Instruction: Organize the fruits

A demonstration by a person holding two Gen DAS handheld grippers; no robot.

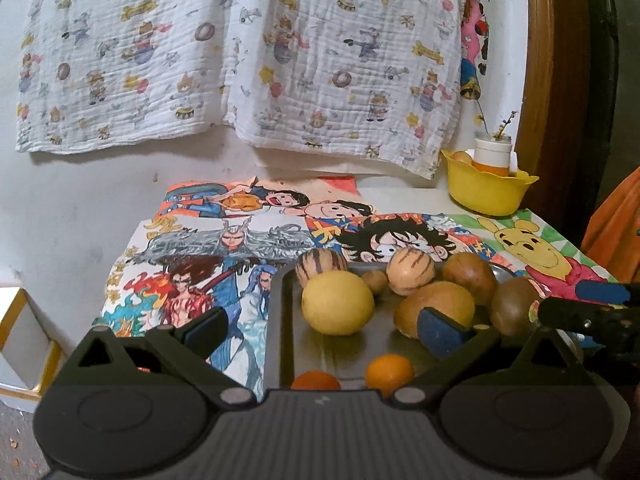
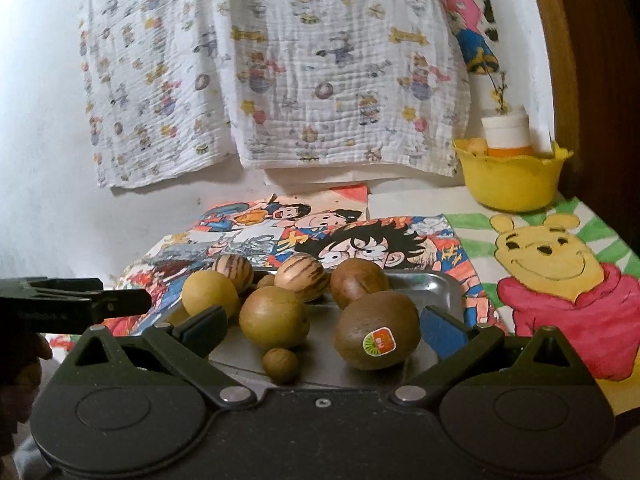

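Note:
A metal tray (image 1: 282,320) on the picture-covered table holds several fruits. In the left wrist view I see a yellow lemon (image 1: 338,302), two striped melons (image 1: 410,270), brown round fruits (image 1: 434,308), a kiwi (image 1: 514,304) and two small oranges (image 1: 389,372). My left gripper (image 1: 322,332) stands open over the tray's near left part, holding nothing. In the right wrist view, a stickered kiwi (image 2: 378,330) lies just inside the right finger of my open right gripper (image 2: 322,332). A round yellow-brown fruit (image 2: 274,318) and a small nut-like fruit (image 2: 280,364) lie between its fingers.
A yellow bowl (image 2: 512,182) with a white and orange bottle stands at the table's back right corner. A printed cloth (image 1: 240,60) hangs on the wall behind. Cartoon drawings (image 2: 560,280) cover the table around the tray. A wooden frame (image 1: 552,80) rises at the right.

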